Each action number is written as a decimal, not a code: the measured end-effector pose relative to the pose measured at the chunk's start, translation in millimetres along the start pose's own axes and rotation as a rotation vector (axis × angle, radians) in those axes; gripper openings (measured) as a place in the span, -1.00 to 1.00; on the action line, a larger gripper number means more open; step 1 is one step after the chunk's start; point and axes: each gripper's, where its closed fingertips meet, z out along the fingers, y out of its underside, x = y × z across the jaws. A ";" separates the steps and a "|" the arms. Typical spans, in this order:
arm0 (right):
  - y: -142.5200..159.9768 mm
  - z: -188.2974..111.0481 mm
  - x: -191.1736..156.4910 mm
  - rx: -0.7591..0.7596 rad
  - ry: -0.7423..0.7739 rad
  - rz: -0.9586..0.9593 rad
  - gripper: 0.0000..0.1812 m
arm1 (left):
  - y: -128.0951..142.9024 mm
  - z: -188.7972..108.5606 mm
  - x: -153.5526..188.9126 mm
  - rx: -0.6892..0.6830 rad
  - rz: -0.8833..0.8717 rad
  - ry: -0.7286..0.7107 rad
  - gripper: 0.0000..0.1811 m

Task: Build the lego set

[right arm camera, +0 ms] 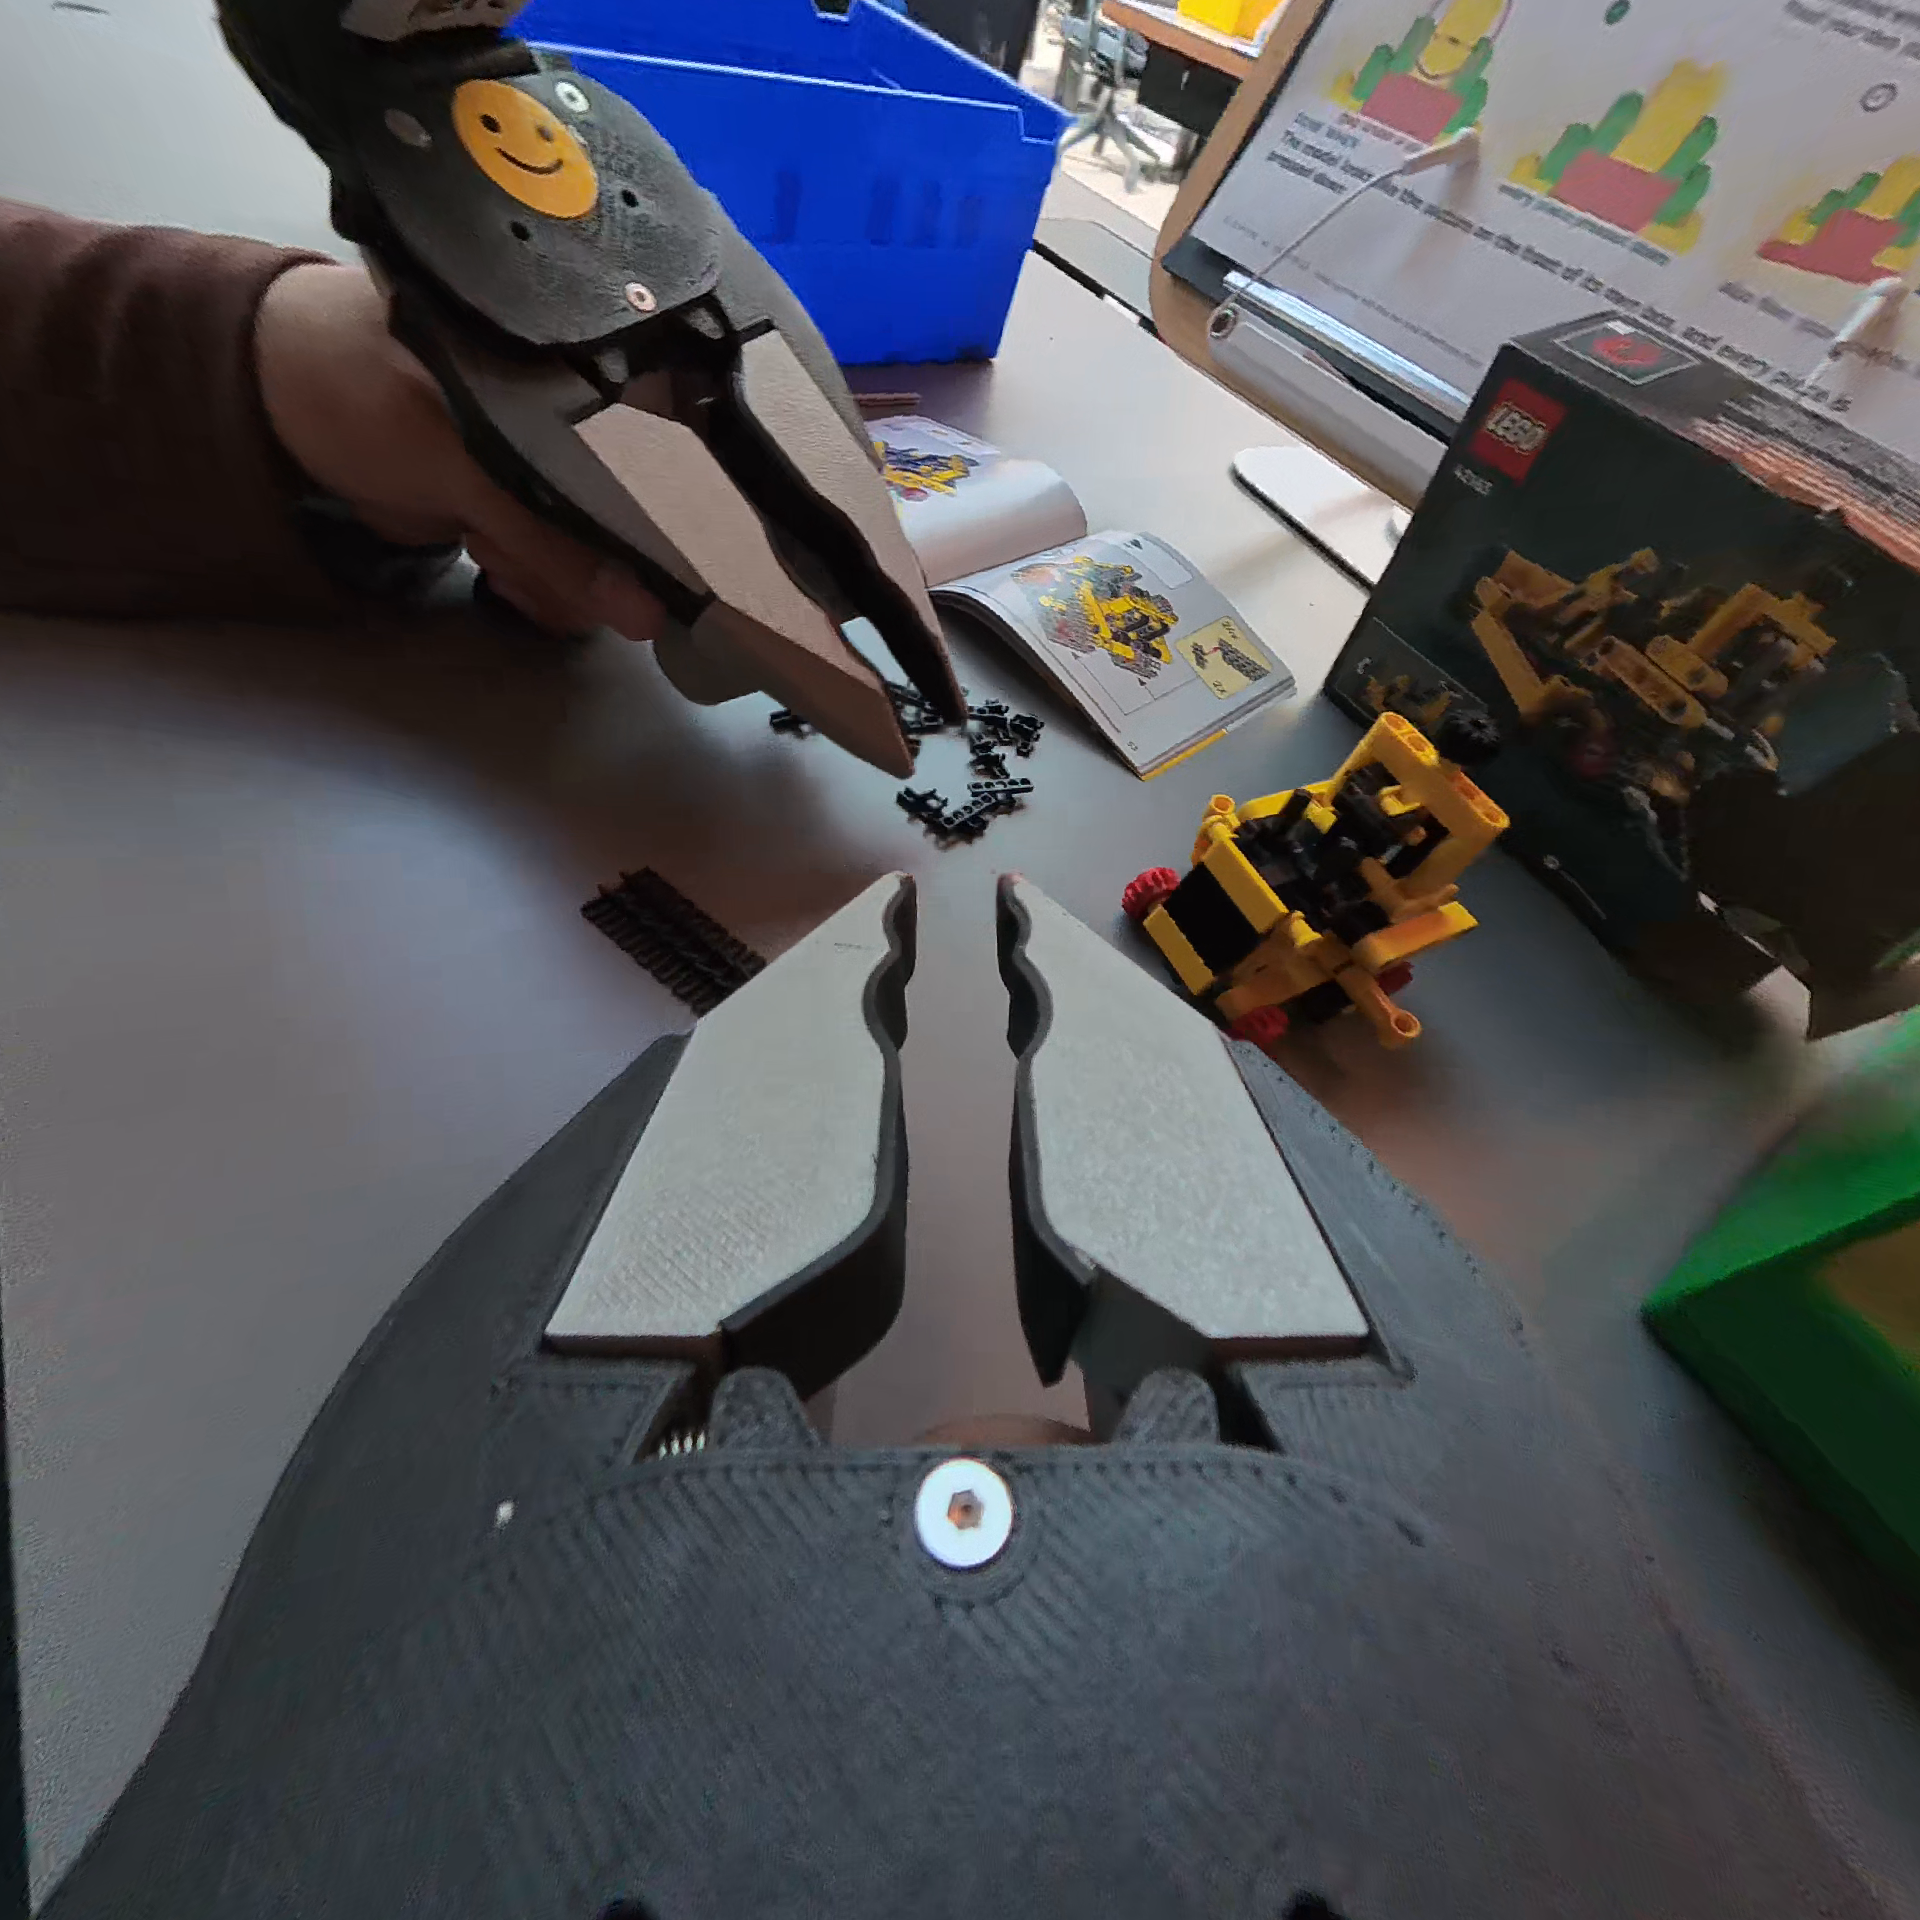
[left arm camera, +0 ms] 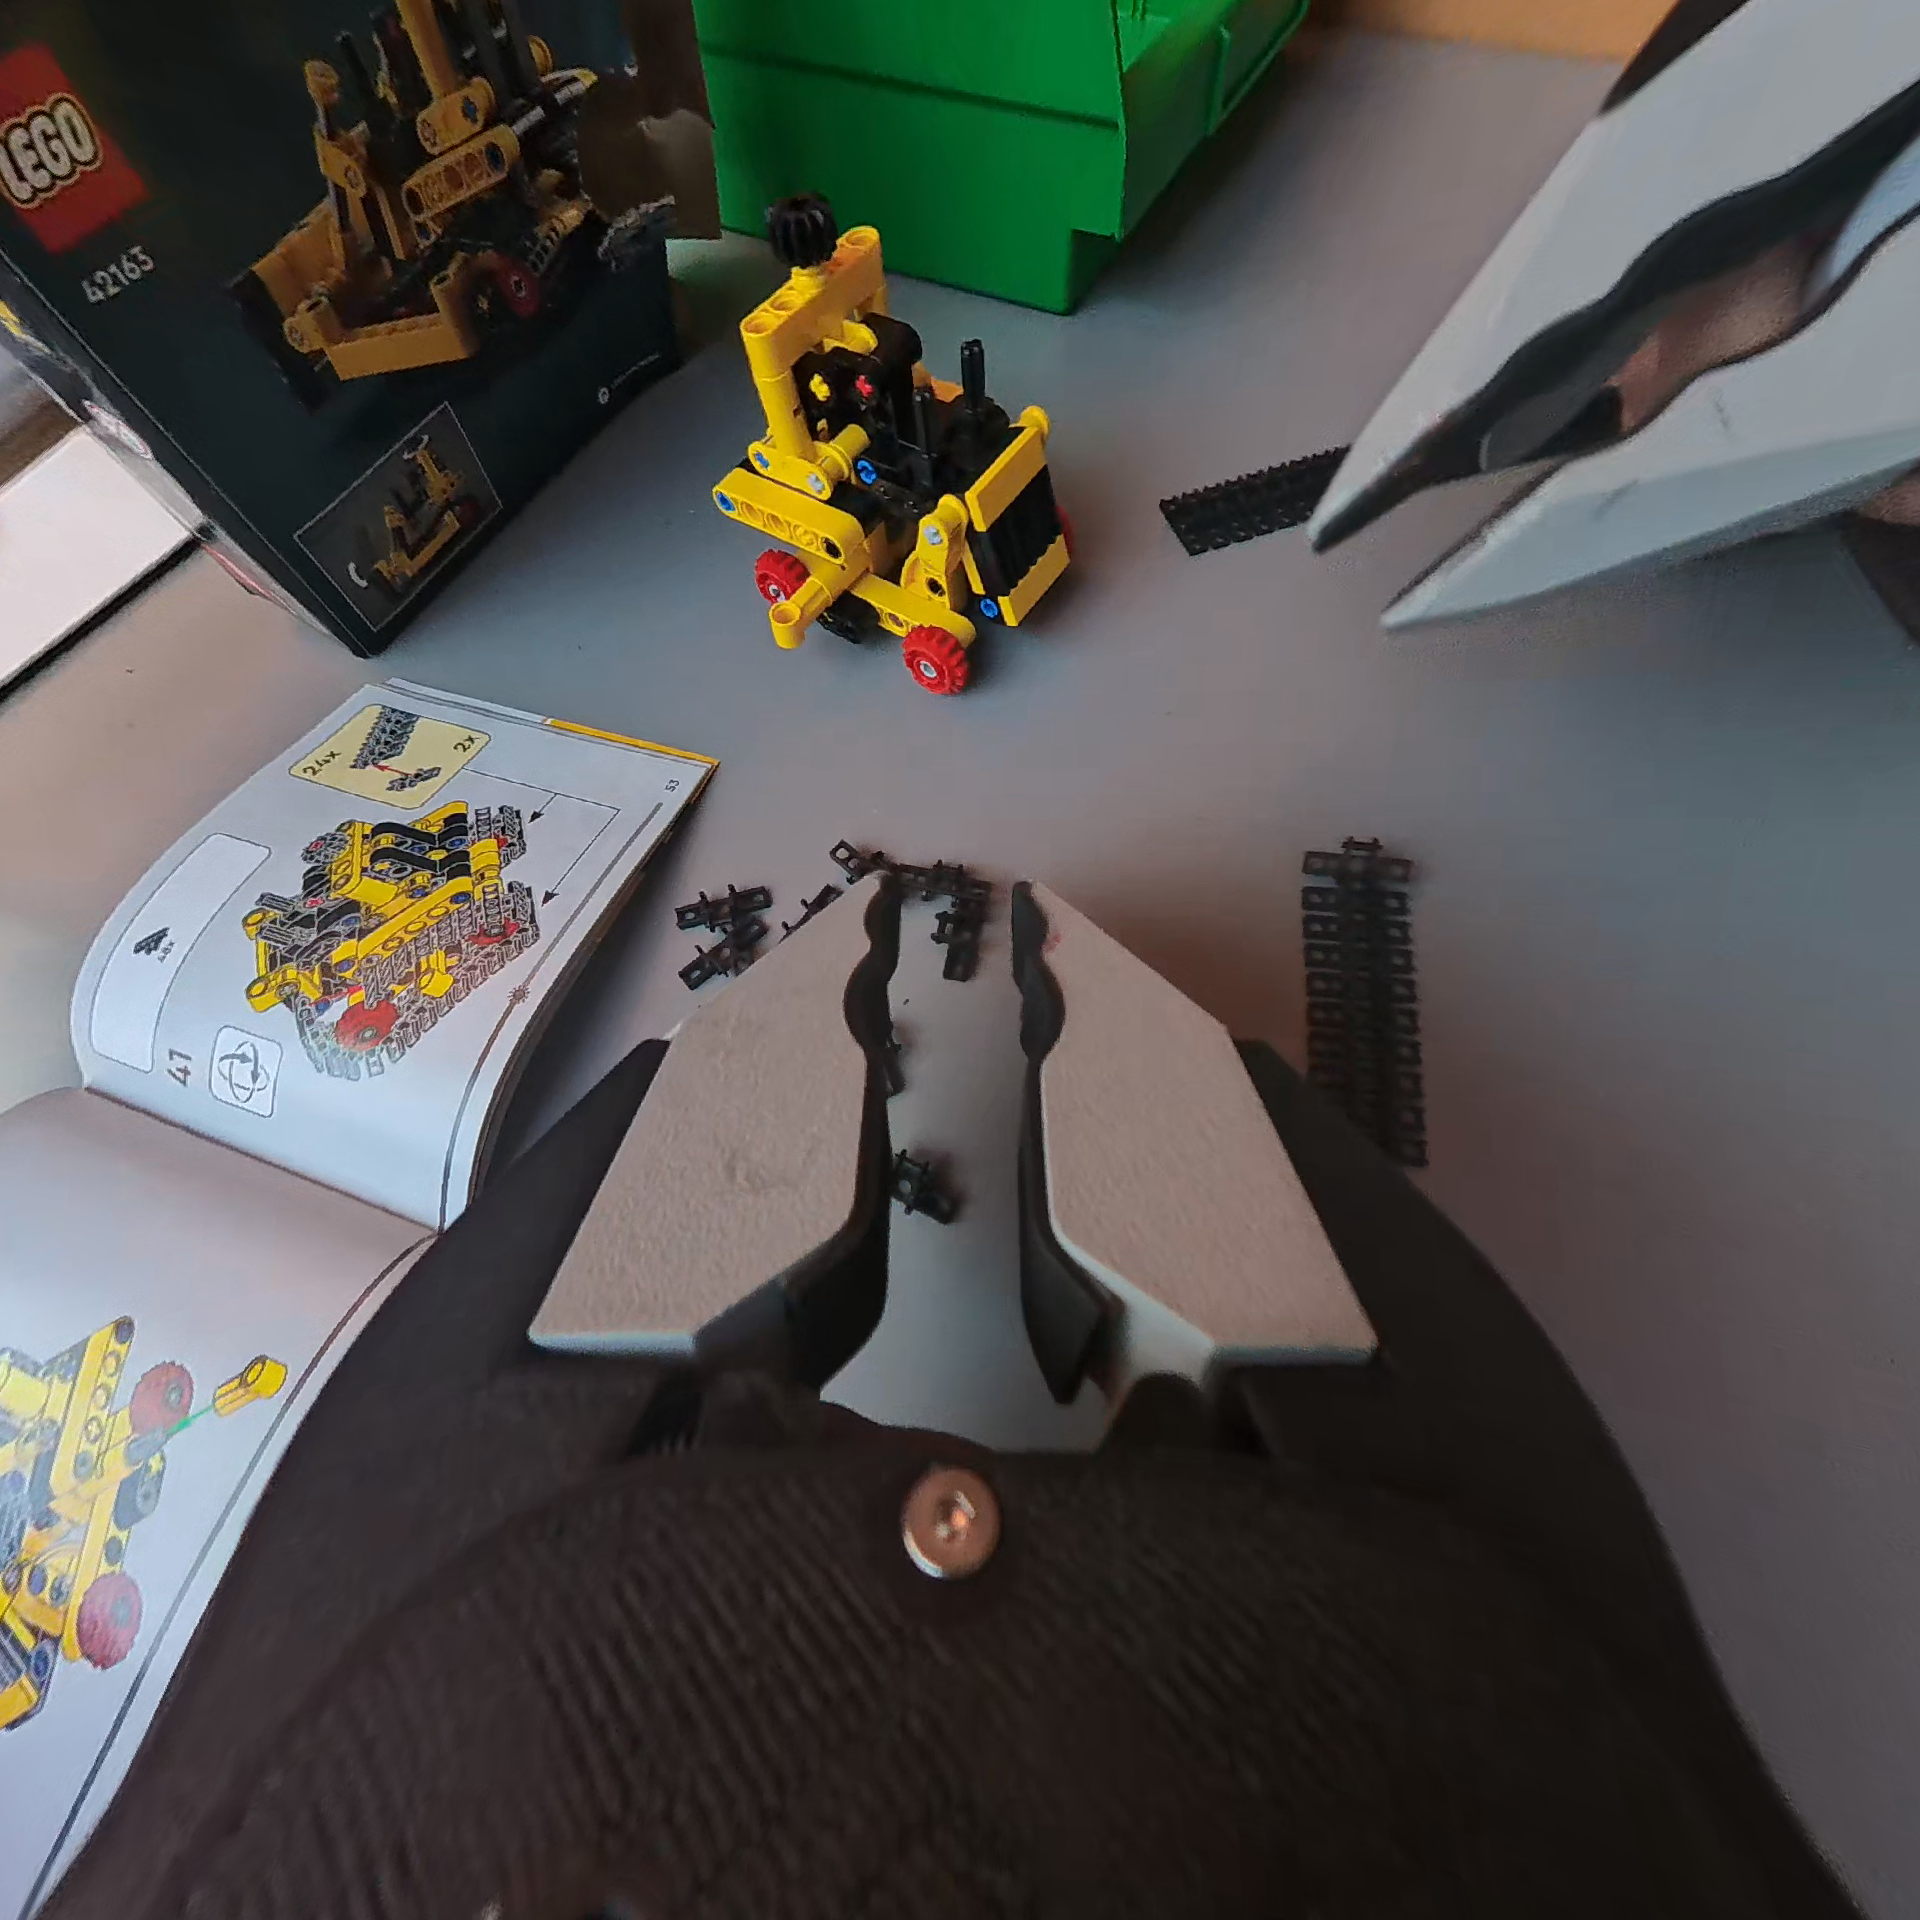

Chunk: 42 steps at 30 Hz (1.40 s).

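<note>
A partly built yellow and black bulldozer model (left arm camera: 894,499) with red wheels stands on the grey table; it also shows in the right wrist view (right arm camera: 1320,894). Loose black track links (left arm camera: 727,925) lie in a small pile (right arm camera: 977,769). My left gripper (left arm camera: 951,899) is open, tips down among these links, with one link between the fingers. A joined black track strip (left arm camera: 1361,997) lies to its right (right arm camera: 670,935). A second strip (left arm camera: 1247,499) lies partly behind my right gripper (left arm camera: 1351,582). My right gripper (right arm camera: 956,888) is open and empty, above the table.
The open instruction booklet (left arm camera: 312,935) lies at the left (right arm camera: 1122,623). The dark set box (left arm camera: 312,312) stands behind it (right arm camera: 1662,675). A green bin (left arm camera: 987,125) is behind the model. A blue bin (right arm camera: 852,187) and a screen on a stand (right arm camera: 1351,364) stand farther back. Tip to tip, the grippers are about 8 cm apart.
</note>
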 end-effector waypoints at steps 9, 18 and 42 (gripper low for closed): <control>6.8 -3.1 23.9 -0.024 0.094 0.073 -0.87 | 1.2 0.6 -1.8 -0.008 -0.009 -0.010 -0.71; 8.3 -2.7 26.6 -0.033 0.109 0.079 -0.88 | 0.2 -4.8 -18.7 0.015 -0.068 -0.119 -0.62; 12.6 1.3 25.7 -0.066 0.097 0.088 -0.87 | 19.2 13.1 -4.7 -0.148 -0.035 -0.021 -0.66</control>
